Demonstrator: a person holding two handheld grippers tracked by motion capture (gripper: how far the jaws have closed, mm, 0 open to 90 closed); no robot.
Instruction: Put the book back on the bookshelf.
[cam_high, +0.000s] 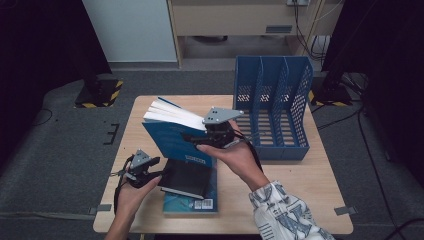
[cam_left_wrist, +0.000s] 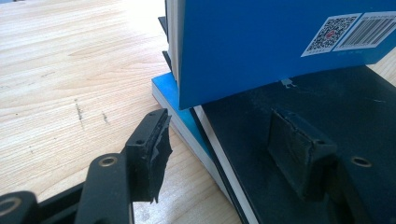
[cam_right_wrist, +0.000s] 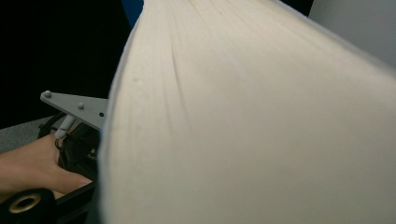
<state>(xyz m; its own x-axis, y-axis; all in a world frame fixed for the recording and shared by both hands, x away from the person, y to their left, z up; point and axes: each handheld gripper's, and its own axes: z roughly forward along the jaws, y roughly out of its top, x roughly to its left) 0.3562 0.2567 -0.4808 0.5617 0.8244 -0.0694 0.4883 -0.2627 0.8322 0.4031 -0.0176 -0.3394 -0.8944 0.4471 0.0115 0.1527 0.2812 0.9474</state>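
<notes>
Glossy blue book (cam_high: 172, 135) pinched by right hand-held gripper (cam_high: 212, 136); left hand-held gripper (cam_high: 150, 172) spread.

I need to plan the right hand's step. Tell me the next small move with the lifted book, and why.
Probably carry the blue book to the right, toward the blue file rack. The right gripper already holds it tilted, off the black book and the stack, and the rack's slots look empty. The left gripper sits open around the black book's edge, seemingly steadying the stack.
</notes>
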